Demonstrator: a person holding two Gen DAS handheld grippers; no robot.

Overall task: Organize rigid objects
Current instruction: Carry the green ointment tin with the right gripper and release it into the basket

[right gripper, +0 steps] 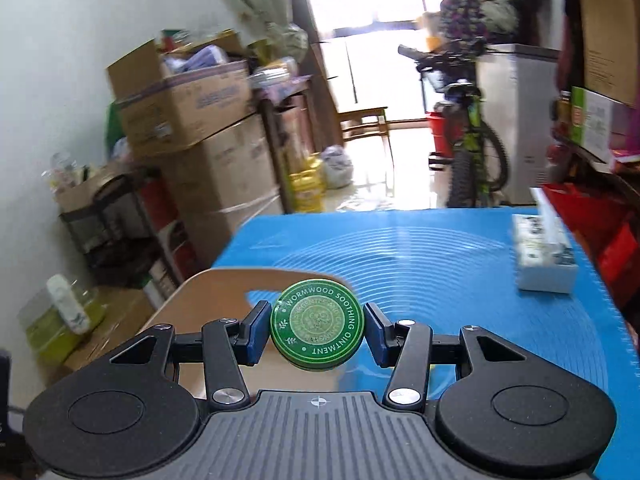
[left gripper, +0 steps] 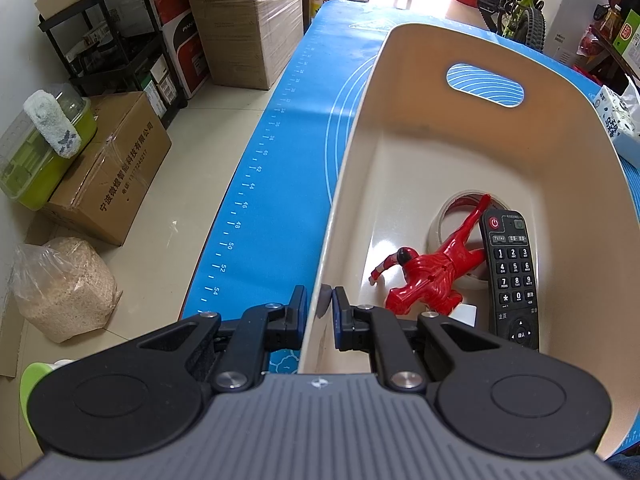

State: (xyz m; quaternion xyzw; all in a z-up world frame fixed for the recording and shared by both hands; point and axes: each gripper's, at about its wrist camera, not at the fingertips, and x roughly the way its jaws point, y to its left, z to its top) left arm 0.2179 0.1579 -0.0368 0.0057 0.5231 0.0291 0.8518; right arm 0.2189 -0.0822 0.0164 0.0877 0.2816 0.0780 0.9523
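My left gripper (left gripper: 320, 304) is shut on the near left rim of a beige plastic bin (left gripper: 472, 152) standing on a blue mat (left gripper: 280, 184). Inside the bin lie a red toy figure (left gripper: 428, 276), a black remote control (left gripper: 512, 276) and a roll of tape (left gripper: 452, 216) under the figure. My right gripper (right gripper: 316, 330) is shut on a round green ointment tin (right gripper: 317, 324), held in the air above the blue mat (right gripper: 440, 264), just right of the bin's handle end (right gripper: 224, 300).
A white tissue pack (right gripper: 544, 256) sits on the mat at the right. Cardboard boxes (left gripper: 112, 172), a black shelf cart (left gripper: 116, 40), a green container (left gripper: 40, 160) and a bag of grain (left gripper: 64, 288) stand on the floor left. A bicycle (right gripper: 472, 136) stands beyond the table.
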